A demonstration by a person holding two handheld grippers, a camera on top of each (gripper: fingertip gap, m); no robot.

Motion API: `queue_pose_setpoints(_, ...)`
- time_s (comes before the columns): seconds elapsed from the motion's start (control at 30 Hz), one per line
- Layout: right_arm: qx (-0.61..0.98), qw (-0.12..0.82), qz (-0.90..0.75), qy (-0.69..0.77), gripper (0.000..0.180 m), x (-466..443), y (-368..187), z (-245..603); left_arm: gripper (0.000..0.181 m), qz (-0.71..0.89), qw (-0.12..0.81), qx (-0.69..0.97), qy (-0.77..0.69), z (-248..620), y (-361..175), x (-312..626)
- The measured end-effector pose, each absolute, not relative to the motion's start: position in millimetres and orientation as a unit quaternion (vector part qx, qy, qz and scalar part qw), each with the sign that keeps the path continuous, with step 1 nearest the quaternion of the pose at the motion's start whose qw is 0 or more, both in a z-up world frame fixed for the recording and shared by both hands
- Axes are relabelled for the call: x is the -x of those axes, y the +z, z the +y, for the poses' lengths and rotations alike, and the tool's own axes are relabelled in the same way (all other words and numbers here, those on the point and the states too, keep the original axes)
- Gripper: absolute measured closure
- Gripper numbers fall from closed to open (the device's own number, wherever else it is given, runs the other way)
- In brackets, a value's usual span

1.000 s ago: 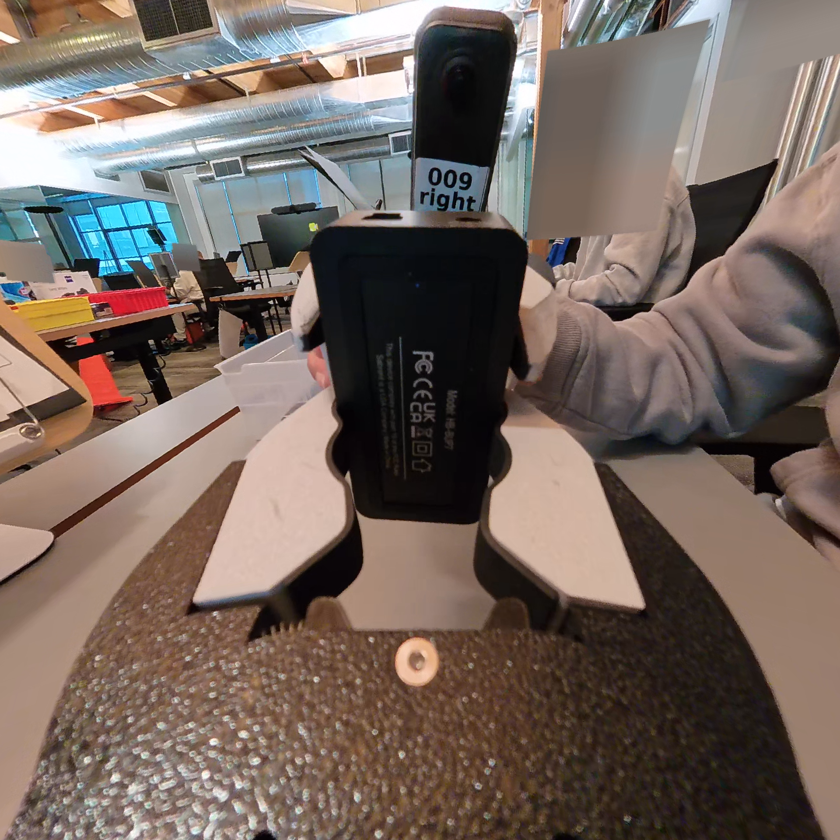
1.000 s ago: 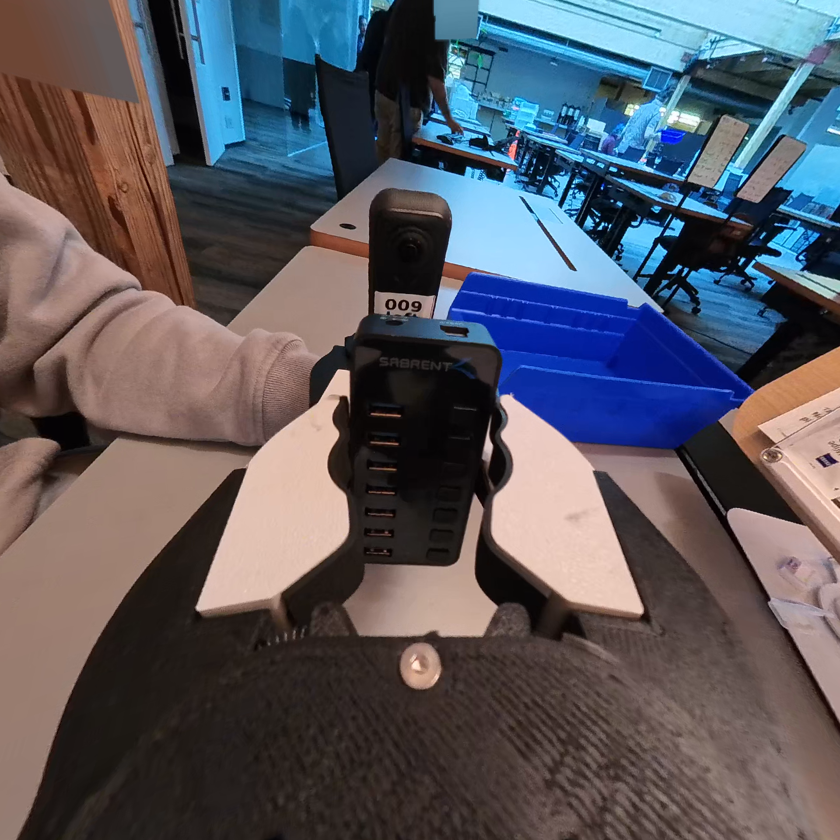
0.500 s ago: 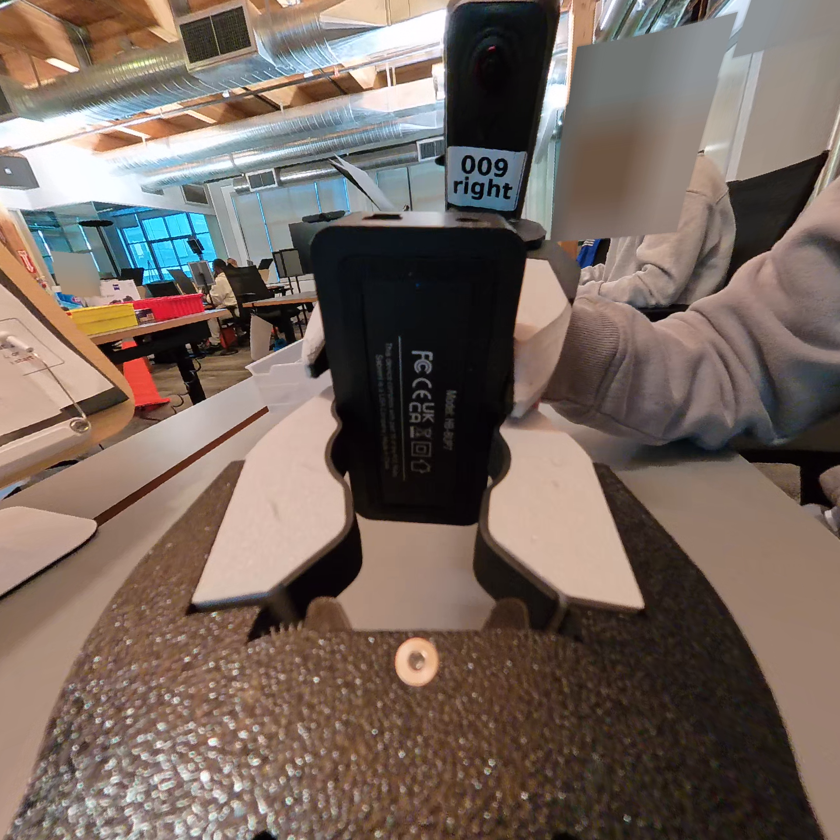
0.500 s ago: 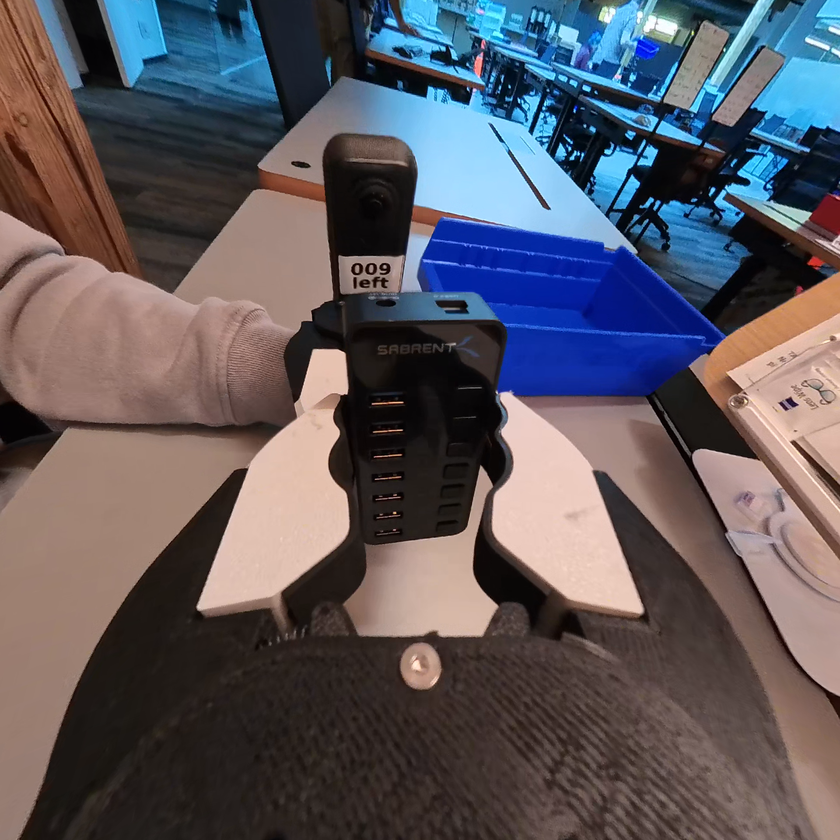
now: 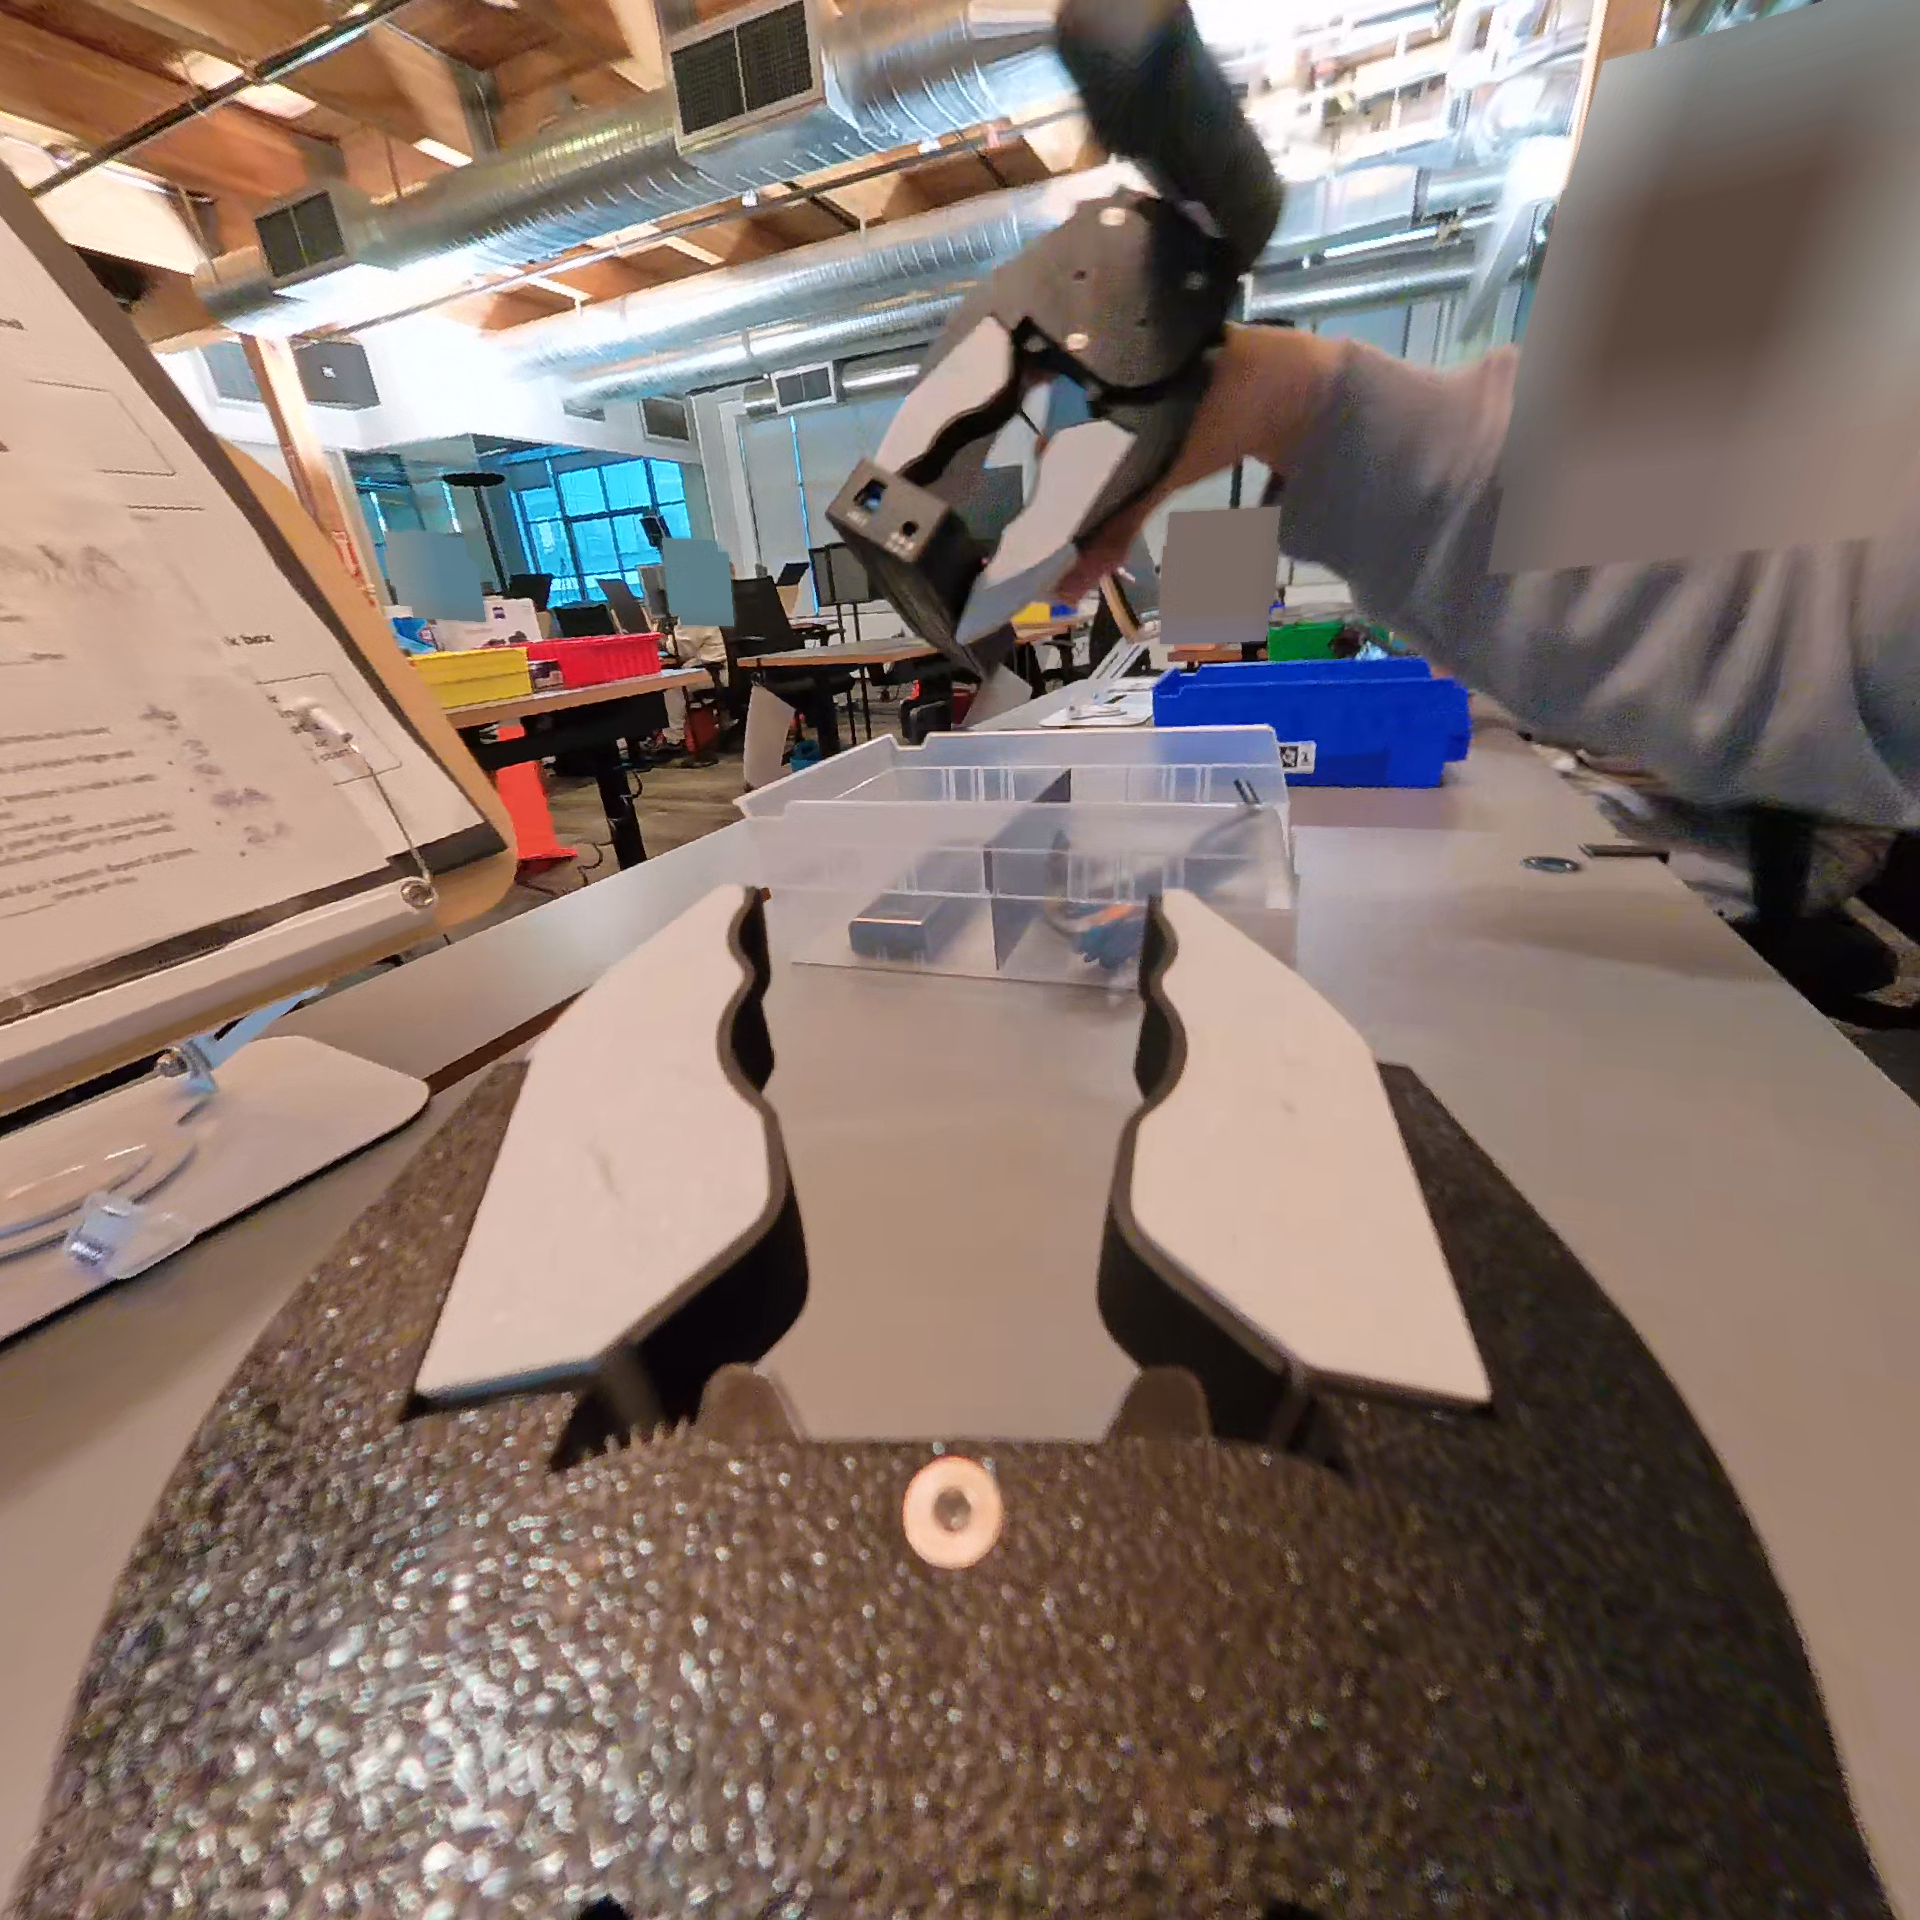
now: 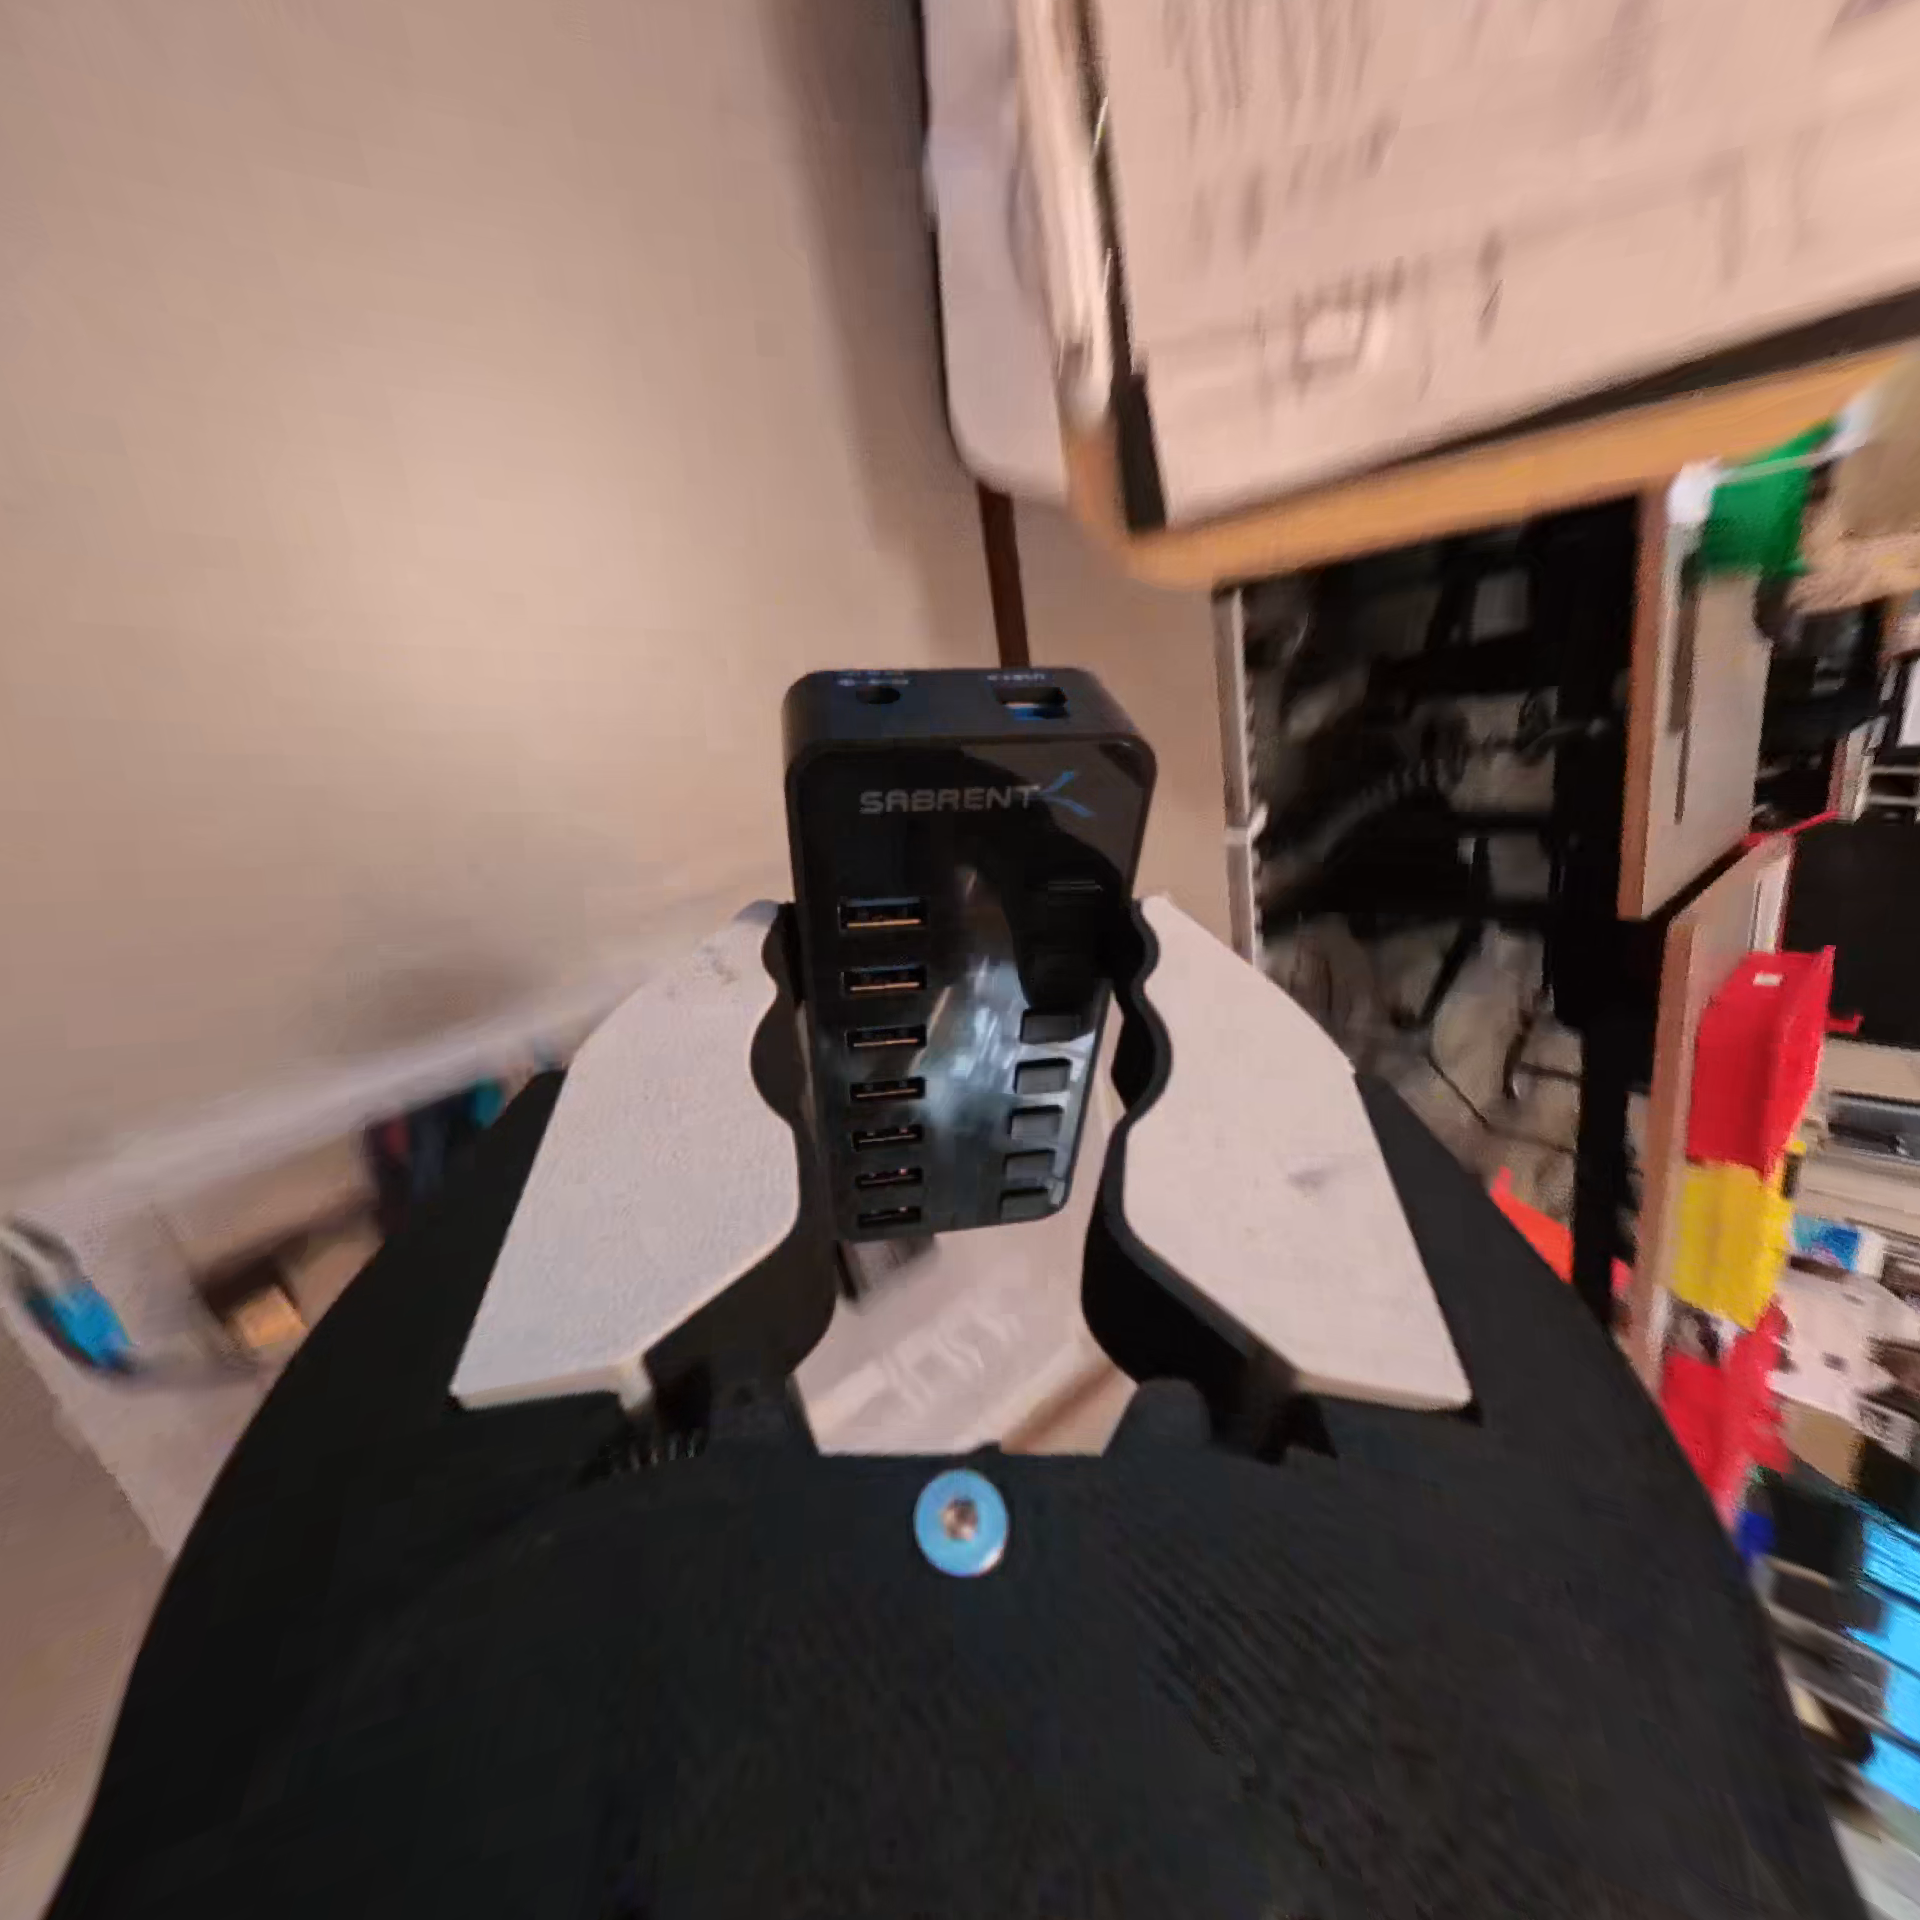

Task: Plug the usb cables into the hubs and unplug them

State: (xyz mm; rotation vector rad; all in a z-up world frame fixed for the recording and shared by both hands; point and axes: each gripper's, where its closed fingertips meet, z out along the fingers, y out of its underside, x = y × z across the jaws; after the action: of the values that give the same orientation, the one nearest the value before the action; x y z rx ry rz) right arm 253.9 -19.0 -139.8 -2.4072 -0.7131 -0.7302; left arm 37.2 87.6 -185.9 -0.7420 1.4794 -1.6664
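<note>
My left gripper (image 5: 951, 914) is open and empty, low over the grey table (image 5: 1507, 1039). My right gripper (image 6: 956, 914) is shut on a black USB hub (image 6: 966, 831), port side towards the camera, with no cable in its ports. In the left wrist view the right gripper (image 5: 961, 540) holds this hub (image 5: 896, 525) high in the air, tilted down to the left. Just beyond my left fingertips stands a clear plastic bin (image 5: 1018, 743). It holds a second dark hub (image 5: 904, 920) and some cables (image 5: 1101, 930).
A tilted document stand (image 5: 156, 727) on a white base (image 5: 208, 1143) stands at the left. A blue bin (image 5: 1309, 717) sits behind the clear one. A person's grey sleeve (image 5: 1558, 623) crosses the upper right. The right wrist view is motion-blurred.
Both grippers held the hub between them. My left gripper has opened and let go. My right gripper has carried the hub up and swung it away.
</note>
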Motion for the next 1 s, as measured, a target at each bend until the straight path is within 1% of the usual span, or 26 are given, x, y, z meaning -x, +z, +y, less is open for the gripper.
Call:
queue_pose_setpoints(0.03, 0.898, 0.216, -0.273, -0.27, 0.121, -277, -147, -32, 0.113, 0.587, 0.384, 0.289, -0.652, 86, -188, -37)
queue_pose_setpoints(0.13, 0.926, 0.105, -0.271, -0.24, 0.121, -331, -189, -63, 0.115, 0.595, 0.384, 0.292, -0.643, 85, -193, -39)
queue_pose_setpoints(0.23, 0.943, 0.04, -0.277, -0.181, 0.121, -347, -246, -79, 0.116, 0.597, 0.382, 0.291, -0.642, 85, -195, -39)
queue_pose_setpoints(0.3, 0.945, 0.018, -0.289, -0.151, 0.121, -345, -276, -80, 0.117, 0.599, 0.381, 0.288, -0.643, 85, -194, -38)
queue_pose_setpoints(0.37, 0.946, 0.008, -0.297, -0.13, 0.121, -342, -293, -78, 0.117, 0.596, 0.381, 0.29, -0.644, 86, -194, -38)
queue_pose_setpoints(0.5, 0.951, -0.016, -0.292, -0.105, 0.121, -344, -304, -79, 0.119, 0.596, 0.373, 0.294, -0.647, 86, -197, -39)
queue_pose_setpoints(0.57, 0.953, -0.031, -0.276, -0.122, 0.121, -351, -309, -81, 0.12, 0.601, 0.365, 0.292, -0.648, 83, -199, -38)
queue_pose_setpoints(0.73, 0.945, -0.019, -0.281, -0.167, 0.119, -352, -299, -79, 0.119, 0.616, 0.355, 0.286, -0.642, 73, -204, -39)
queue_pose_setpoints(0.8, 0.94, 0.014, -0.272, -0.205, 0.115, -351, -284, -76, 0.119, 0.625, 0.349, 0.283, -0.638, 68, -207, -40)
queue_pose_setpoints(0.87, 0.938, 0.059, -0.245, -0.238, 0.115, -345, -266, -77, 0.117, 0.636, 0.337, 0.288, -0.631, 63, -213, -41)
queue_pose_setpoints(1.0, 0.927, 0.13, -0.131, -0.327, 0.115, -340, -230, -102, 0.114, 0.667, 0.32, 0.298, -0.604, 47, -226, -46)
